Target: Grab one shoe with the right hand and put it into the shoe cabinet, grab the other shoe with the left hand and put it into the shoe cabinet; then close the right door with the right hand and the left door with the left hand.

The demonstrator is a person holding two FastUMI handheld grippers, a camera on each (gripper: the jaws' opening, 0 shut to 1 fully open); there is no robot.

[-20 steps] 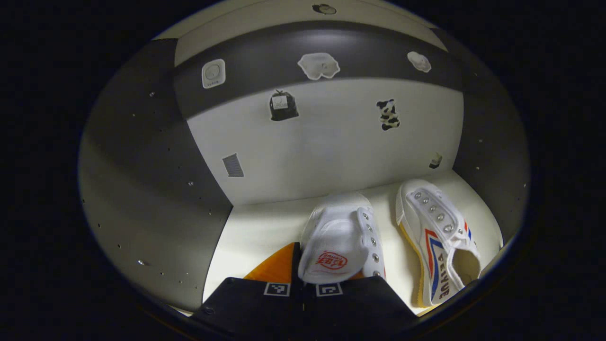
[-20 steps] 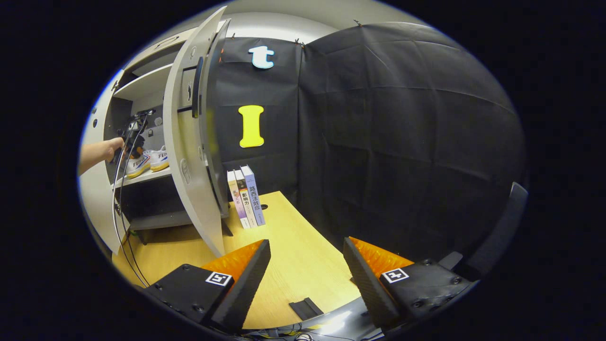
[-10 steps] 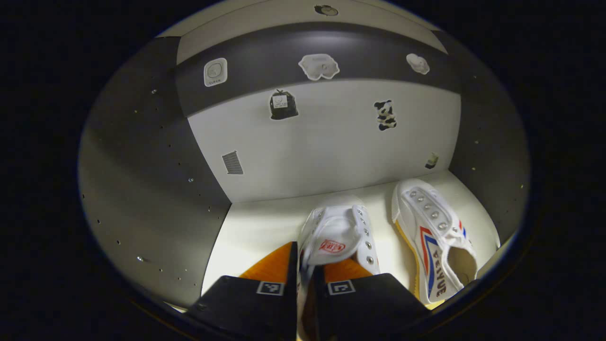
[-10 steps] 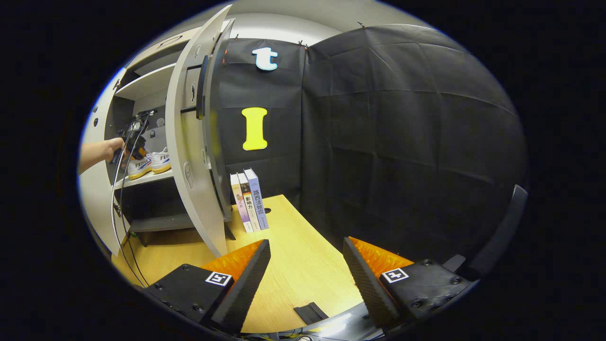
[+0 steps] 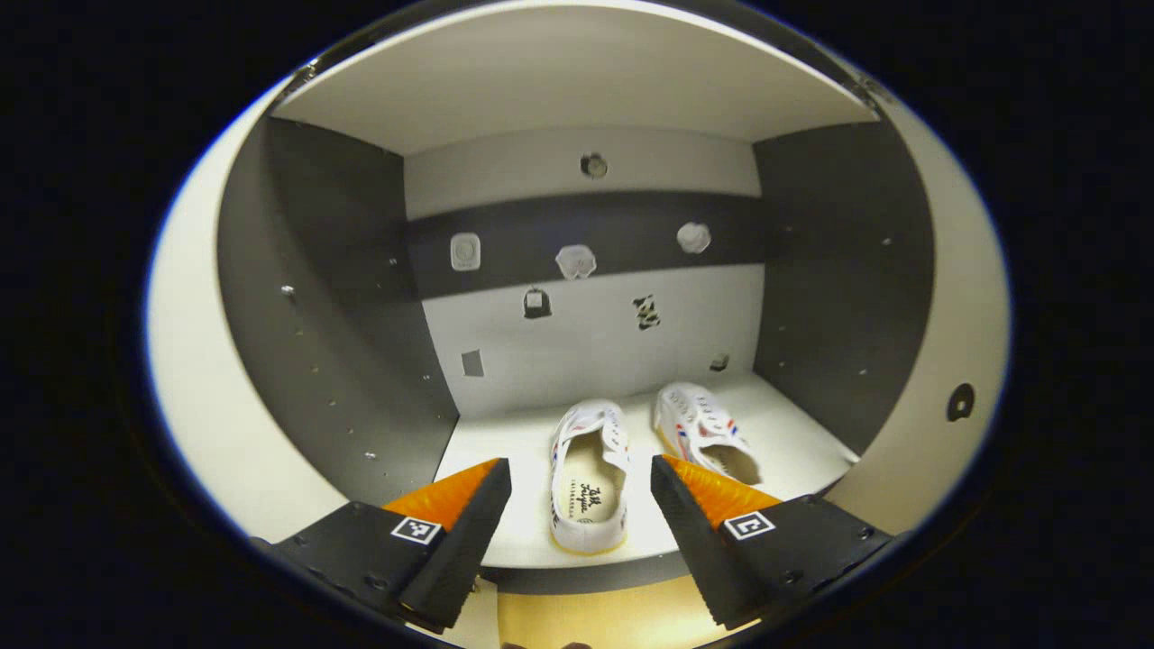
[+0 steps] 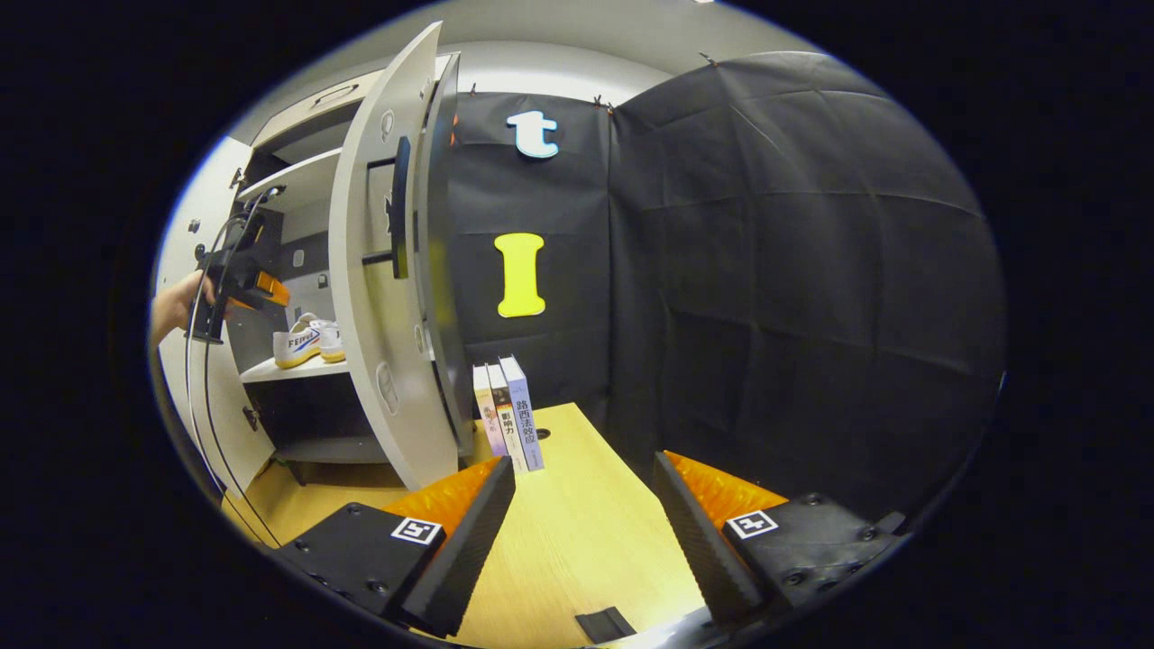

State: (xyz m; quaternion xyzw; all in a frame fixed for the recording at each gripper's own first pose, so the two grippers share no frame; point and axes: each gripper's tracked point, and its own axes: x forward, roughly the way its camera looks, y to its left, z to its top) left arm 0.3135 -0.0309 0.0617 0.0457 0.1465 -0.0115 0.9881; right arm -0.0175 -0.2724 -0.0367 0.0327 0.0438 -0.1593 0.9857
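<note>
A booth lined with black cloth holds a pale wooden tabletop (image 6: 577, 541) and, at its far side, a grey-and-white shoe cabinet (image 5: 361, 297) with both doors open. Inside, on the white shelf (image 5: 505, 451), two white canvas shoes sit side by side: the nearer white slip-on shoe with its opening facing up (image 5: 588, 478) just inside the shelf's front edge, and the white shoe with red and blue stripes (image 5: 699, 431) beside it, further to the right and deeper in. The left gripper (image 5: 581, 514) hangs in front of the shelf with its jaws spread wide and nothing between them; the right gripper view shows it (image 6: 236, 287) held in a hand (image 6: 176, 306) at the cabinet mouth. The right gripper (image 6: 584, 523) hovers over the tabletop, likewise parted and empty, near three upright books (image 6: 508, 410) that stand beside the tall grey right door (image 6: 388, 297). Judging by this, both shoes are stowed and that half of the task looks done; what is left is swinging the right door shut with the right gripper, then the left door (image 6: 194, 379) with the left.
</note>
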